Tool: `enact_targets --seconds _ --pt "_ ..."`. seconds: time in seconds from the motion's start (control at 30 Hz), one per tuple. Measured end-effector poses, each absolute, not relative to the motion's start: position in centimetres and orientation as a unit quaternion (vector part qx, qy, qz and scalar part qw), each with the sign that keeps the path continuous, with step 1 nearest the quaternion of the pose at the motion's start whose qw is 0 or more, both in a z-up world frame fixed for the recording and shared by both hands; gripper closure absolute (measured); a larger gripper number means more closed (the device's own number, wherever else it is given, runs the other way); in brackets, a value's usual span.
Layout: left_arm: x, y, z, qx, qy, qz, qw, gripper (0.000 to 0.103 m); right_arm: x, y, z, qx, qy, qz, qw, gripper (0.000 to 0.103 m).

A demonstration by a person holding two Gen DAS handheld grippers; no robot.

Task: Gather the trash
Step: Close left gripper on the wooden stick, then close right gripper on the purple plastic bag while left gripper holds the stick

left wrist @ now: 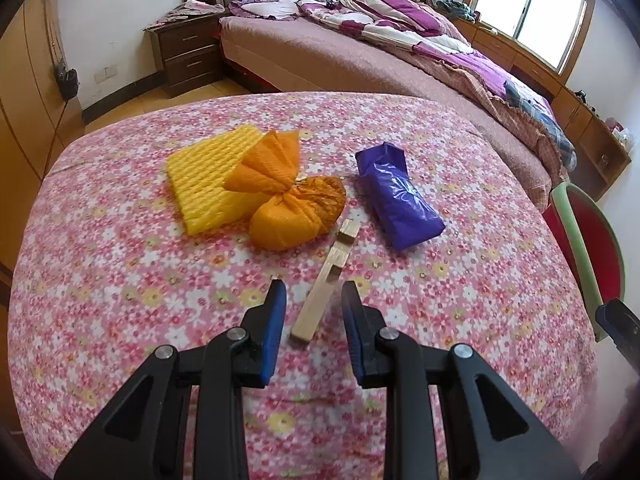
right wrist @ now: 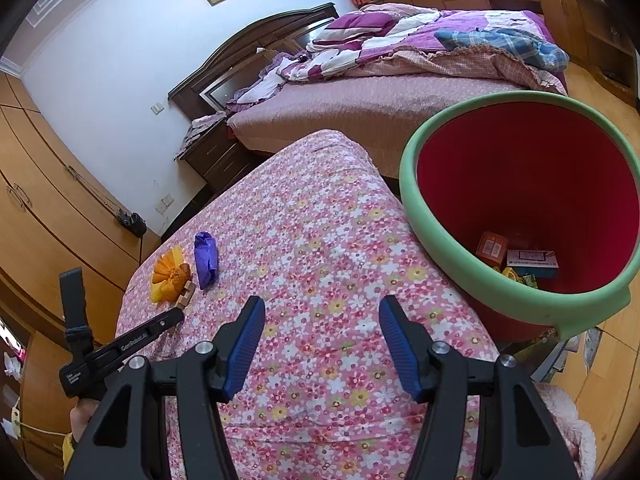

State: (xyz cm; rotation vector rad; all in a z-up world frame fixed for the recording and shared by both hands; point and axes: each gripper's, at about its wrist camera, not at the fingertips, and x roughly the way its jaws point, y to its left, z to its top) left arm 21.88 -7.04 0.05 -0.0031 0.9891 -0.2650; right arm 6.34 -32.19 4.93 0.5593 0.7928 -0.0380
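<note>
Left gripper [left wrist: 314,300] low over the flowered counter [left wrist: 120,280], blue fingers [left wrist: 274,320] parted a little with a notched wooden strip [left wrist: 325,280] lying flat between them — pads apart from the wood on both sides, nothing gripped. Just beyond the strip's far end, an orange mesh bundle [left wrist: 298,210] tied at the neck, with brown peel showing at its right side. Touching it on the left and partly under it, a yellow ribbed foam sheet [left wrist: 208,172]. To the right of the bundle, set apart from it, a purple plastic bag [left wrist: 398,196] rolled into a fat packet, lying at an angle. At the right edge of that view, a slice of the bin's green rim and red wall [left wrist: 592,248]. Right gripper [right wrist: 322,316] over the near right part of the counter, fingers [right wrist: 400,344] spread wide and empty, only flowered cloth between them. Far off to its left, the same bundle, strip and purple bag clustered near the counter's edge, with the left gripper's black body reaching in toward them. Close on the right, beside the counter's edge, a round bin [right wrist: 452,240] with green rim and red inside, small boxes and wrappers [right wrist: 516,258] at its bottom. Beyond — a bed [right wrist: 360,112] with purple bedding, a dark nightstand, wooden wardrobes.
</note>
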Motion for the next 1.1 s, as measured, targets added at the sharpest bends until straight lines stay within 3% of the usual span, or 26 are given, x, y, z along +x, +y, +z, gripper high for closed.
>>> enact_targets --seconds 0.1,0.17,0.27,0.8,1.1 --pt "22.2 -7.5 -0.1 -0.001 0.471 -0.131 0.872 0.076 6.4 -32.2 4.9 0.267 0.382 -0.016 0.884 0.041" --pt "22.4 -7.6 -0.2 0.0 0.469 -0.132 0.873 0.086 6.6 -32.0 5.1 0.265 0.383 -0.015 0.885 0.041" --pt "22.3 -7.2 -0.3 -0.003 0.466 -0.126 0.876 0.093 6.9 -31.4 5.3 0.259 0.385 -0.009 0.886 0.041" --pt "19.6 -0.2 3.9 -0.08 0.423 -0.094 0.898 0.093 11.1 -25.2 6.5 0.2 0.401 0.056 0.892 0.041" --pt "22.3 3.7 2.6 -0.093 0.418 -0.028 0.903 0.093 16.8 -20.6 4.8 0.176 0.42 0.101 0.884 0.041"
